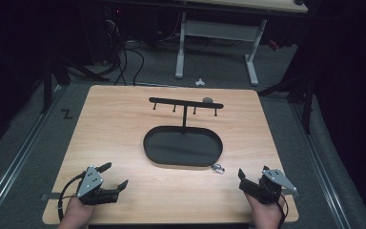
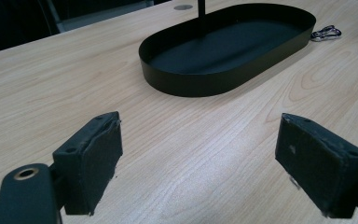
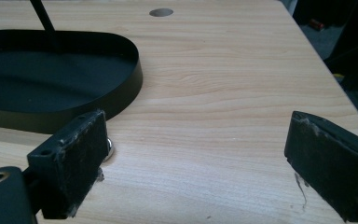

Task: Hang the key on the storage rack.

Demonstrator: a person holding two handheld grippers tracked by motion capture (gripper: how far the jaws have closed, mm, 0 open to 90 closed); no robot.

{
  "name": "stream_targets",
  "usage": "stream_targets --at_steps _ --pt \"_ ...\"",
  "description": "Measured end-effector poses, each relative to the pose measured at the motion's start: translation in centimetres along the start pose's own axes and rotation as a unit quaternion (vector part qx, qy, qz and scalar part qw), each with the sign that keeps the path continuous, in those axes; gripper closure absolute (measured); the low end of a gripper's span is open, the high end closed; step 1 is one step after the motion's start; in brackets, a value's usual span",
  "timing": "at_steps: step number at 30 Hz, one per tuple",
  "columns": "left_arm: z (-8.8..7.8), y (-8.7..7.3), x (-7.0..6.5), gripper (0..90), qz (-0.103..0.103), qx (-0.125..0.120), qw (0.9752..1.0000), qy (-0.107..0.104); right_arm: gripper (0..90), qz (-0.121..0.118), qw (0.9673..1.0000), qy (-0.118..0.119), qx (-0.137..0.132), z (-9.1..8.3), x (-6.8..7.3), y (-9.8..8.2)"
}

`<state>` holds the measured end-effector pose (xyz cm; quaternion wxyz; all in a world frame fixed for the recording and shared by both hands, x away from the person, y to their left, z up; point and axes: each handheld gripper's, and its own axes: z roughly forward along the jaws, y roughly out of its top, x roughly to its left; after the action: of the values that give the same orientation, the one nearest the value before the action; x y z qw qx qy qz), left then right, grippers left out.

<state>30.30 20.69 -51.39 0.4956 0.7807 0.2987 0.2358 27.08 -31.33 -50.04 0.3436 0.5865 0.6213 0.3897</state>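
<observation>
tray: black oval metal tray [image 1: 183,148] with an upright T-bar hook stand [image 1: 186,103], mid light wooden tabletop [image 1: 124,119]
clip: small silver metal clip [image 1: 217,168] lies on tabletop just off tray's near-right rim, touching nothing
left tool [image 1: 115,177]: jaws wide apart, nothing held, near-left of tray, well apart
right tool [image 1: 253,180]: jaws wide apart, nothing held, near-right of tray, clip just beside its left jaw

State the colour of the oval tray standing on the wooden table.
The oval tray is matt black, inside and out; the left gripper view shows it best.
</observation>
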Motion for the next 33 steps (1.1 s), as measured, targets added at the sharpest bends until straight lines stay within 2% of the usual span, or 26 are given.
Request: stream_targets --at_steps 3,6,16,19,23,27,31,33 --pt "0.0 0.1 -0.1 15.2 0.003 -0.001 1.0000 0.001 6.3 -0.007 1.0000 -0.005 -0.001 0.0 0.1 -0.1" --pt "0.2 0.1 -0.2 15.2 0.005 0.001 1.0000 0.001 14.9 -0.012 0.9999 0.013 0.000 -0.1 0.0 -0.3" --pt "0.5 0.1 -0.3 15.2 0.007 0.002 1.0000 -0.006 14.6 -0.019 0.9996 0.022 0.007 -0.2 0.0 -0.4" --pt "0.3 0.1 -0.3 15.2 0.008 0.000 0.9999 -0.007 15.4 -0.014 0.9985 0.043 0.031 0.3 0.2 -0.5" --pt "0.3 0.1 -0.3 15.2 0.008 0.000 0.9999 -0.009 20.4 -0.026 0.9969 0.064 0.038 0.5 0.5 -0.5" --pt "0.4 0.2 -0.4 15.2 0.010 0.002 0.9999 -0.011 22.4 -0.015 0.9969 0.071 0.032 0.3 0.5 -0.2" --pt "0.3 0.2 -0.5 15.2 0.011 0.000 0.9998 -0.014 20.8 0.016 0.9964 0.067 0.050 0.3 0.3 0.2" --pt "0.3 0.2 -0.5 15.2 0.013 0.000 0.9998 -0.015 22.7 0.012 0.9957 0.074 0.054 0.0 0.4 0.9"
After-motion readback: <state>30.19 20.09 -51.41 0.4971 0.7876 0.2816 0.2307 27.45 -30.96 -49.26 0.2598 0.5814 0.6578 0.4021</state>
